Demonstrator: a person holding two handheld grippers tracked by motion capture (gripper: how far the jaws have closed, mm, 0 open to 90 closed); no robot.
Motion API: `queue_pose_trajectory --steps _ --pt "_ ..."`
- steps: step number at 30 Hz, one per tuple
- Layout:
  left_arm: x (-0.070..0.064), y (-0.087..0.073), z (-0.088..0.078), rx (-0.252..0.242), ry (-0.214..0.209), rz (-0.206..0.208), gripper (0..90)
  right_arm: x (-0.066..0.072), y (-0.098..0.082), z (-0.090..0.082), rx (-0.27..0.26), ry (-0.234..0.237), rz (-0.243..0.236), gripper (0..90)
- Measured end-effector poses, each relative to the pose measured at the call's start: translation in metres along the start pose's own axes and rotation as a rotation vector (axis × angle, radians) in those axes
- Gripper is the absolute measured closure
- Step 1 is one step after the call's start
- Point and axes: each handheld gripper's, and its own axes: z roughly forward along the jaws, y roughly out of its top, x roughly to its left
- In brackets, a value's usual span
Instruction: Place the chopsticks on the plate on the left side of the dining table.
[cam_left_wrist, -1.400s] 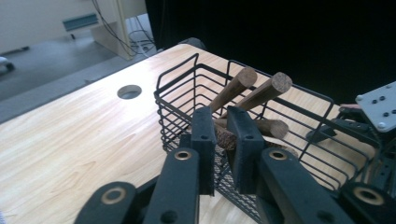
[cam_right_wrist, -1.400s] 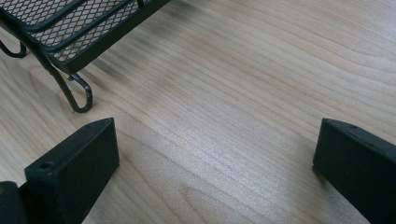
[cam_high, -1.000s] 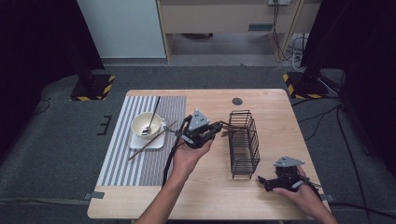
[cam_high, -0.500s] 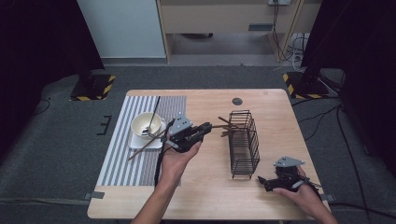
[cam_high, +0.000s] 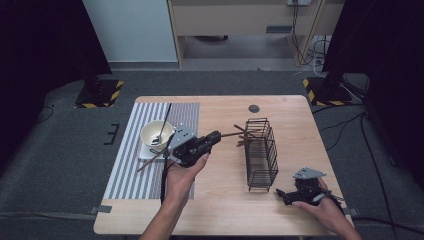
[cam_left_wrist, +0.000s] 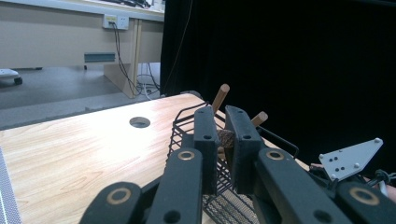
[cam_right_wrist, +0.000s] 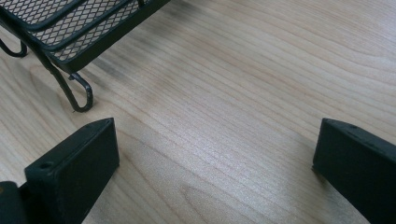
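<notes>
A black wire basket (cam_high: 261, 165) stands right of the table's middle, with several brown wooden sticks poking out of its left side. My left gripper (cam_high: 216, 135) hovers just left of it, pointing at the basket. Its jaws are shut on one wooden stick (cam_high: 234, 133) that reaches toward the rack. In the left gripper view the jaws (cam_left_wrist: 221, 114) pinch that stick (cam_left_wrist: 220, 97) in front of the basket (cam_left_wrist: 187, 126). My right gripper (cam_high: 281, 194) rests near the front right corner, open. The right gripper view (cam_right_wrist: 215, 135) has bare wood between its jaws and the basket's foot (cam_right_wrist: 70, 28) ahead.
A cream bowl (cam_high: 152, 131) with a spoon sits on a white dish on the striped placemat (cam_high: 125, 170) at the left. Another brown stick (cam_high: 149, 163) lies beside it. A round cable hole (cam_high: 254, 108) is in the tabletop behind the basket. Dark curtains flank the table.
My left gripper has moved left, away from the basket and closer to the bowl, with its jaws staying shut. The right hand and its gripper have not moved.
</notes>
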Motion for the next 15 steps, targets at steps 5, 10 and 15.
queue_pose_trajectory --steps 5,10,15 --pt "-0.004 0.004 -0.002 -0.026 -0.002 0.000 83.2 0.000 0.000 0.000 0.000 0.000 -0.001 0.2" --pt "-0.009 0.011 -0.002 -0.038 -0.008 0.009 83.2 0.000 0.000 0.000 -0.001 -0.001 -0.001 0.2" --pt "-0.015 0.017 -0.004 -0.052 -0.014 0.018 83.2 0.000 0.000 0.000 0.000 -0.001 0.000 0.2"
